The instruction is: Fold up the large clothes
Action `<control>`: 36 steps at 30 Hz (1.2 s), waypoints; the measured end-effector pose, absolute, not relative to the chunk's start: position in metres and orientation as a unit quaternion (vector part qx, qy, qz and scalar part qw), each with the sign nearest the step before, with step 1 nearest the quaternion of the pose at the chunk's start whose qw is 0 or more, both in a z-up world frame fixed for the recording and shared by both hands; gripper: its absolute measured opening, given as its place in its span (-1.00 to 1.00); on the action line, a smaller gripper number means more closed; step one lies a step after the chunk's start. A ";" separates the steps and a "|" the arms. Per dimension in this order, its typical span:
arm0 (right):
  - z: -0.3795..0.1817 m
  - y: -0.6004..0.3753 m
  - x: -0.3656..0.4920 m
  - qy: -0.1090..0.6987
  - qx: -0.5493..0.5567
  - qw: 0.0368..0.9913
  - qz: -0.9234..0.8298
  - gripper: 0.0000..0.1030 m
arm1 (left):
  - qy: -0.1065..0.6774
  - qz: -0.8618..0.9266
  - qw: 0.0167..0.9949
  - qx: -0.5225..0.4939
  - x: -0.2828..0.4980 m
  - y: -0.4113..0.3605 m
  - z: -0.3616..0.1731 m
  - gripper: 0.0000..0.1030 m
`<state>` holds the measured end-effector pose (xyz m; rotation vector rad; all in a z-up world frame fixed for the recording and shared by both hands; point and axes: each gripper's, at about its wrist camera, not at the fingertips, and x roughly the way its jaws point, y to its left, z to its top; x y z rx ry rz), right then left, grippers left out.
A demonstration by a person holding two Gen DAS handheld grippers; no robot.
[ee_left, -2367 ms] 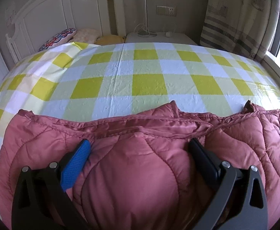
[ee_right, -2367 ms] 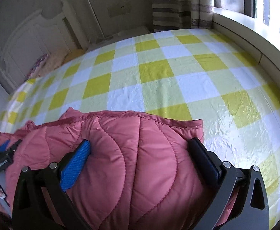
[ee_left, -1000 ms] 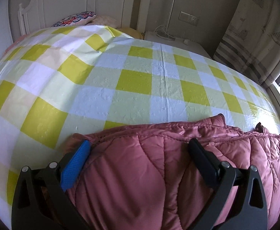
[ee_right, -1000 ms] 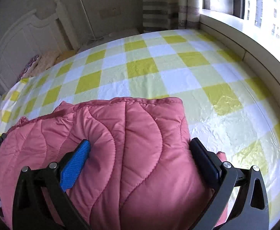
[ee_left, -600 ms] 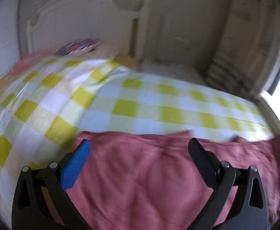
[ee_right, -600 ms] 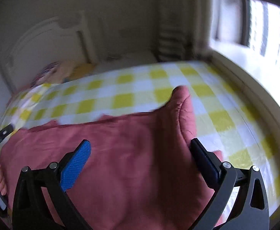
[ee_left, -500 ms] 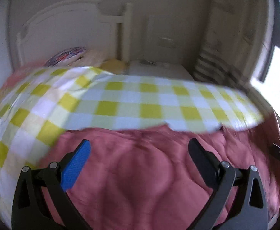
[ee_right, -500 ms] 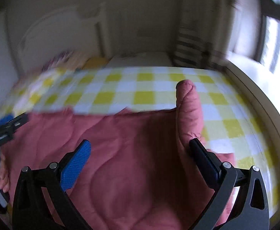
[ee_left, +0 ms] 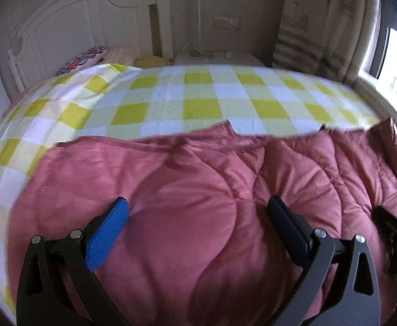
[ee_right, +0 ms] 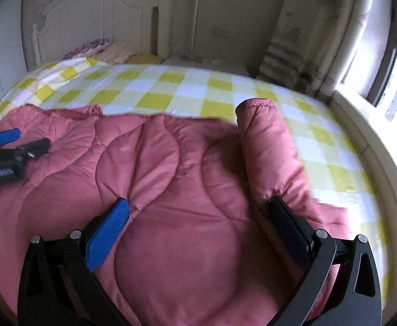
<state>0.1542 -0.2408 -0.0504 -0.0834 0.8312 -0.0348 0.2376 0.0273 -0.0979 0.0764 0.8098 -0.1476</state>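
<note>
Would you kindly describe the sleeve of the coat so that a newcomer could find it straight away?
Start at the bed with its yellow-and-white check cover, where a pink quilted coat lies spread. At the window side one padded sleeve lies across the coat toward the headboard. Unlike the flat panels beside it, it is a rounded tube.
</note>
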 end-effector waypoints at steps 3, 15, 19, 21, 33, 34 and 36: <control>-0.037 -0.273 0.139 0.390 -0.036 0.918 -0.064 0.91 | 0.356 -0.031 0.934 0.016 0.221 0.062 -0.077 0.96; -0.065 -0.339 0.127 0.421 0.078 0.898 -0.104 0.91 | 0.390 0.051 0.920 -0.008 0.234 0.120 -0.099 0.96; -0.033 -0.310 0.103 0.368 0.066 0.925 -0.069 0.91 | 0.327 0.042 0.944 -0.017 0.194 0.110 -0.070 0.96; -0.020 -0.290 0.094 0.349 0.041 0.935 -0.049 0.91 | 0.307 0.004 0.952 -0.013 0.173 0.093 -0.056 0.96; -0.073 -0.209 0.095 0.422 -0.038 0.903 0.070 0.91 | 0.359 -0.063 0.927 0.082 0.162 0.014 -0.118 0.96; -0.071 -0.211 0.096 0.424 -0.038 0.902 0.070 0.91 | 0.360 -0.064 0.927 0.083 0.163 0.014 -0.119 0.96; -0.066 -0.212 0.094 0.426 -0.037 0.902 0.066 0.91 | 0.360 -0.067 0.927 0.080 0.163 0.015 -0.118 0.96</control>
